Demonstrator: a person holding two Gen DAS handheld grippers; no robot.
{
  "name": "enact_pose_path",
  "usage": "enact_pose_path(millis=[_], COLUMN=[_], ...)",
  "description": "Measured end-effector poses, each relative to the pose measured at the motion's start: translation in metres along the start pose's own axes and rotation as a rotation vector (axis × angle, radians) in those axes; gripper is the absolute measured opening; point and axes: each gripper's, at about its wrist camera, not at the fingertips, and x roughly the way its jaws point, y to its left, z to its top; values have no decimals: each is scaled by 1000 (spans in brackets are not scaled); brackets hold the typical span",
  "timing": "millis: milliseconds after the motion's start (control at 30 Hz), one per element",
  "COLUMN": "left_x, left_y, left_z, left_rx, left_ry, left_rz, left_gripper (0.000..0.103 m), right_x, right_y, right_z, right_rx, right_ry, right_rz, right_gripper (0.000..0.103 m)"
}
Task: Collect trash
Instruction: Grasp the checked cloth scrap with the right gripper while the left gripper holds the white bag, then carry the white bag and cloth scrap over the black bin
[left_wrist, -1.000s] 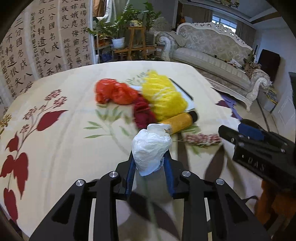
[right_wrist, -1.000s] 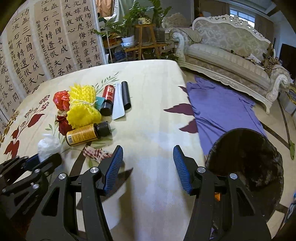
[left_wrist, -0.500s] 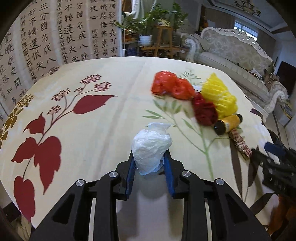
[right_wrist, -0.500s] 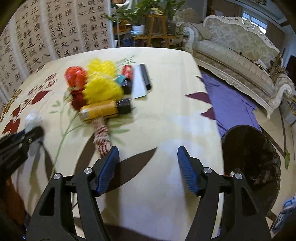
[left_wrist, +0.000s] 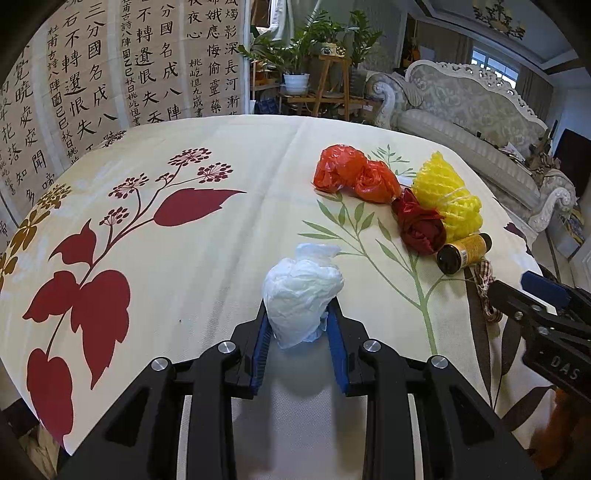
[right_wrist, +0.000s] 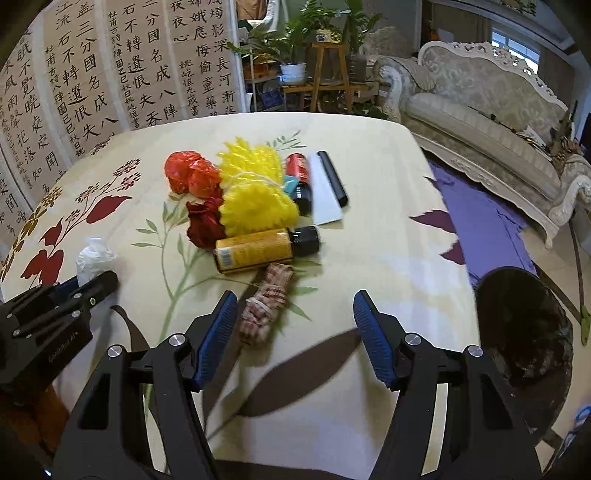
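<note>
A home living room is shown. An ornate carved sofa (left_wrist: 469, 110), potted plants (left_wrist: 295, 55), a calligraphy screen (left_wrist: 110, 74) and a floral-clothed table (left_wrist: 184, 277) are seen.

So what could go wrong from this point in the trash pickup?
1. The left gripper pinches only the lower part of the soft white bag; it could slip out before reaching the bin.
2. The open right gripper is offset from the checked bundle, so closing may only nudge it.
</note>
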Motion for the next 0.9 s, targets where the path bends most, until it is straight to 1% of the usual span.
enact_pose_path(millis=[33, 100, 133, 200, 267, 300, 333, 633, 900], left_x=[0, 0, 0, -1, -1, -1, -1, -1, -3], left_y=[0, 0, -1, -1, -1, -1, -1, -1, -2], left_z=[0, 0, 0, 0, 0, 1, 1, 1, 3], left_rx=[0, -1, -1, -2, -2, -2, -2, -3, 3], left_ry=[0, -1, -1, -2, -2, -3, -4, -6, -12], left_rz=[0, -1, -2, -3, -3, -4, -5, -6, -13], left_gripper=[30, 30, 30, 30, 30, 30, 30, 30, 30], right_x=[3, 7, 10, 12, 11, 11, 10, 6, -5], right_y=[2, 5, 7, 7, 7, 8, 8, 7, 0], right_z=[1, 1, 0, -1, 0, -1, -2, -9, -15], right_rx=[-2, -9, -13, -17, -25, -27, -30, -31, 5], right_ry=[4, 13, 22, 30, 26, 25, 24, 16, 0], right_rz=[0, -2, -3, -8, -19, -19, -21, -14, -16], right_gripper=[62, 55, 49, 45, 32, 28, 20, 18, 18])
